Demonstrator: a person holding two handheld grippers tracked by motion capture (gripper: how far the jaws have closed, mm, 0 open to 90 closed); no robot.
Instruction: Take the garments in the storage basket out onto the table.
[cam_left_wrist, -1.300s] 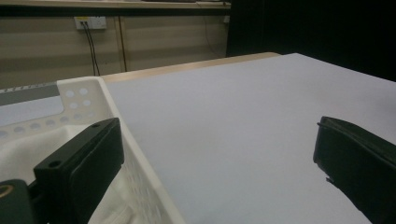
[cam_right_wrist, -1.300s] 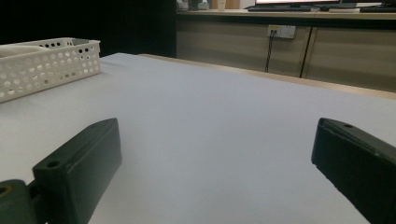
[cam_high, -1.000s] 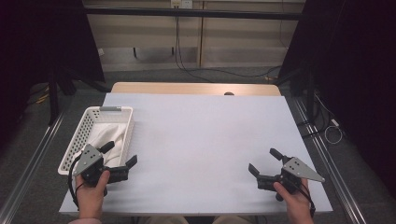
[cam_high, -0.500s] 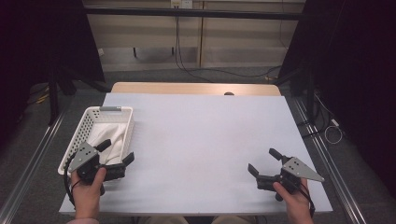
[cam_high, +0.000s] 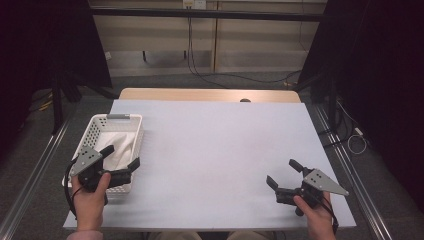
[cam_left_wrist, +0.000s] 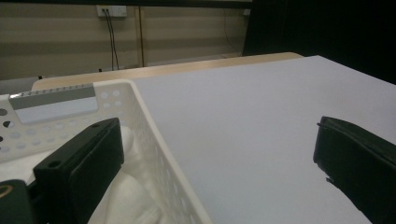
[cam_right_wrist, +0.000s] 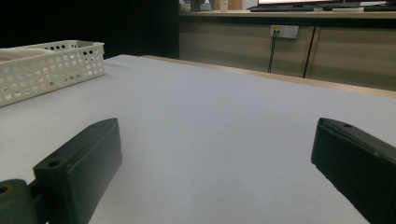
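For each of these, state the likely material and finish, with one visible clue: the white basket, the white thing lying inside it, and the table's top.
Basket: probably moulded plastic, matte white; its walls carry regular round holes. White thing inside: seemingly soft cloth; it lies in rounded folds. Table top: a smooth, matte pale grey sheet, material unclear, with a light wood-look strip beyond its far edge.

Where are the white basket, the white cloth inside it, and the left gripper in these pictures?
white basket (cam_high: 129, 121): high view, on its far right rim.
white cloth (cam_high: 116, 150): high view, on the fabric lying inside the basket.
left gripper (cam_high: 120, 157): high view, midway between its open jaws, over the basket's right wall.
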